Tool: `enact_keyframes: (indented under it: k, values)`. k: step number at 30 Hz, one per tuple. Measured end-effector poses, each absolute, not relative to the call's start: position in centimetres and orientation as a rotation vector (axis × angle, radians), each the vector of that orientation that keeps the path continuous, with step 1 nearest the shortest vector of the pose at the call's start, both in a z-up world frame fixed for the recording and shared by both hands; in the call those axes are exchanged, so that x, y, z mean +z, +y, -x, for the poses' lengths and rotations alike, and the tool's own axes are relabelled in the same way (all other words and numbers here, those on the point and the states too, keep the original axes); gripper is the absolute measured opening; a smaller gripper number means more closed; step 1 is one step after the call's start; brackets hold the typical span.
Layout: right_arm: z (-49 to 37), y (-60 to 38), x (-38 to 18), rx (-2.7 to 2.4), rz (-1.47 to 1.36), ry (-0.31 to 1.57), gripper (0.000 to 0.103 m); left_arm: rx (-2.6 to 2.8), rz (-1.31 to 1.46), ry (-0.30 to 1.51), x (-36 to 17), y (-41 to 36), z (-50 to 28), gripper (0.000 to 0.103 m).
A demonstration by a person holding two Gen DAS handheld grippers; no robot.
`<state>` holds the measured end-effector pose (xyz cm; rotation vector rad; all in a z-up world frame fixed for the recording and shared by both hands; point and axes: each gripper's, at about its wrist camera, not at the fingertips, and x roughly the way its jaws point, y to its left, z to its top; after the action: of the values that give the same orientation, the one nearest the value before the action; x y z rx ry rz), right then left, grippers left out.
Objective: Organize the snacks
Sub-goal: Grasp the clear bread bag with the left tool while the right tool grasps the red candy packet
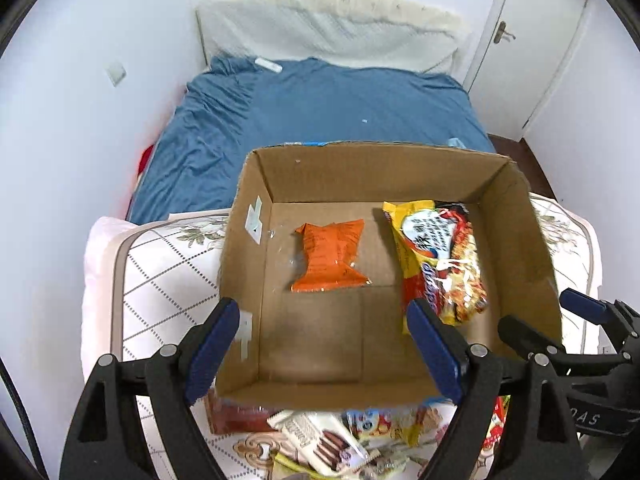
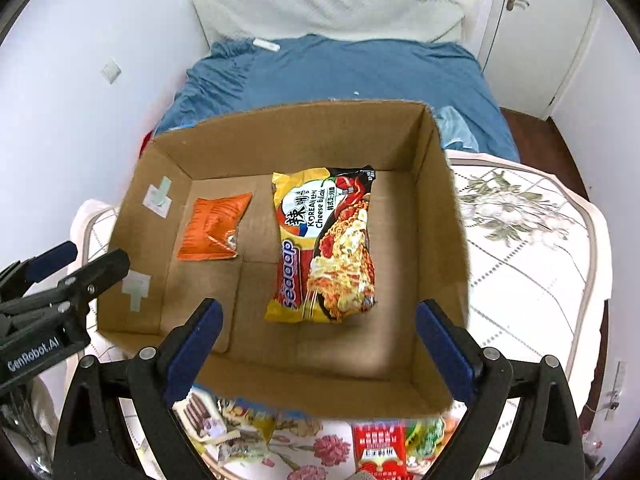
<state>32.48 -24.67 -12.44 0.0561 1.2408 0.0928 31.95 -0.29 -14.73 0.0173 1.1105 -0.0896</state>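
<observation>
Landmark: cardboard box (image 2: 440, 216), open top, standing on a flower-patterned quilt (image 2: 532, 248).

Nearest: left tongs (image 1: 326, 344) and right tongs (image 2: 320, 344), both pointing steeply down over the box's near wall. Jaws of each stand wide apart, nothing between the pads, nothing held. Left tongs sit over the box's near-left part, right tongs over its near-right part.

Just outside the near wall of the box, on the quilt: loose pile of snack packets (image 1: 320, 440), among them a wafer packet (image 1: 324, 446) and a red packet (image 2: 378, 450). Detail blurred.

Inside the box, on its floor: orange packet (image 2: 214, 226) toward the left wall, lying flat and crumpled. Yellow noodle packet (image 2: 326, 244) right of it, near the middle, lying flat, face up. The two are apart, not touching.

Beyond the far wall of the box: bed with blue sheet (image 1: 340, 104), white pillow (image 1: 332, 28) against the wall. White door (image 2: 540, 36) far right.
</observation>
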Motion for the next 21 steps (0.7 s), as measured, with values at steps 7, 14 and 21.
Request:
enact_keyframes:
  k: [7, 14, 21]
  values:
    - [-28.2, -24.8, -9.9, 0.096, -0.076, 1.208, 0.099, -0.094, -0.031, 1.059, -12.5, -0.5, -26.9, 0.085]
    - [-23.4, -24.3, -9.2, 0.119, -0.097, 1.221, 0.099, -0.082, -0.013, 1.095, -12.9, 0.5, -22.4, 0.085]
    - [-18.9, -25.4, -12.7, 0.107, -0.133, 1.329, 0.099, -0.067, -0.029, 1.212, -16.9, 1.8, -18.3, 0.086]
